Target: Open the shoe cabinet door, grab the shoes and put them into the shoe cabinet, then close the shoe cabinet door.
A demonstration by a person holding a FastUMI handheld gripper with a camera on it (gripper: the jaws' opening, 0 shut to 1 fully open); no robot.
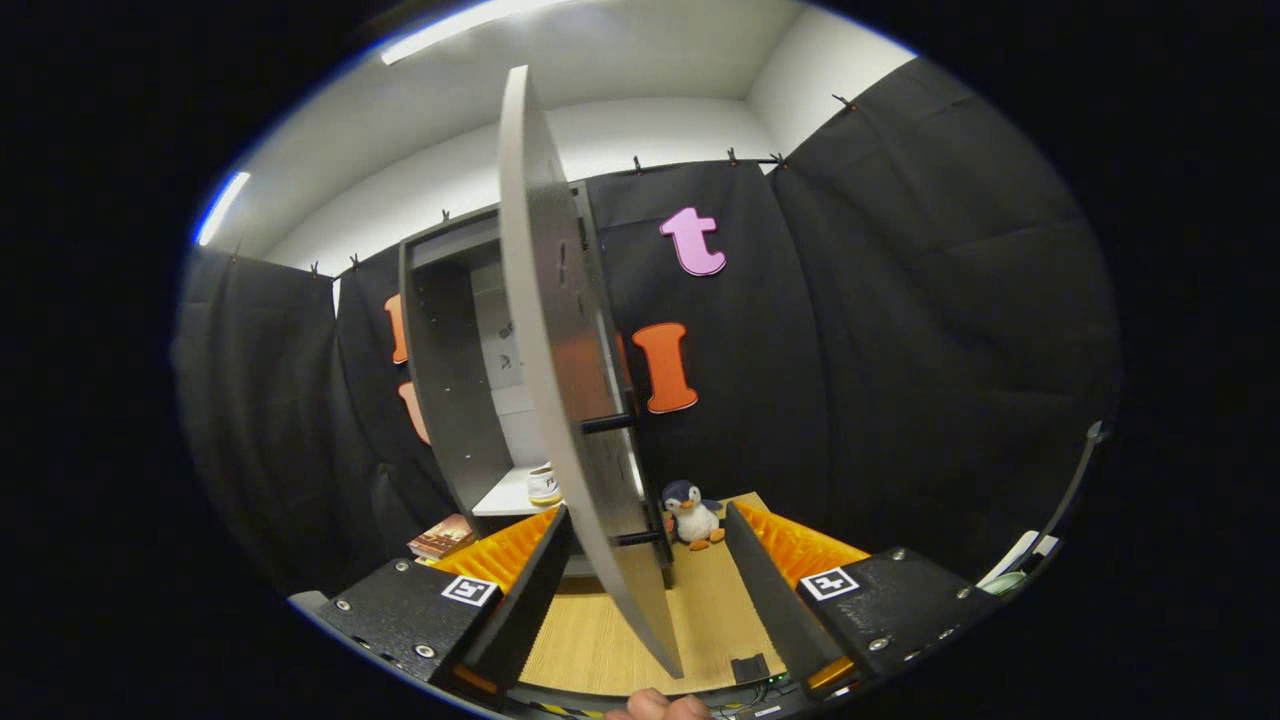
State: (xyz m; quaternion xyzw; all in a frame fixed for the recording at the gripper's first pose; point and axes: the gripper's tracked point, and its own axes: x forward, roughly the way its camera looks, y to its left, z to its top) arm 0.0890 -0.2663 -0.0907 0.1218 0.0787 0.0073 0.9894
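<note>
Here the tongs (648,560) gape, straddling the cabinet door's (560,400) edge.

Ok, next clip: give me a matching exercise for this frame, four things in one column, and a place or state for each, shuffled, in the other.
Things:
1. cabinet door
2. shoe
3. toy penguin
4. gripper

Places or states:
A. on the wooden floor beyond the fingers, beside the cabinet's foot
B. swung open, edge-on between the two fingers
C. open, fingers spread either side of the door without pressing on it
D. on a shelf inside the cabinet

Pairs: 1-B, 2-D, 3-A, 4-C
</note>
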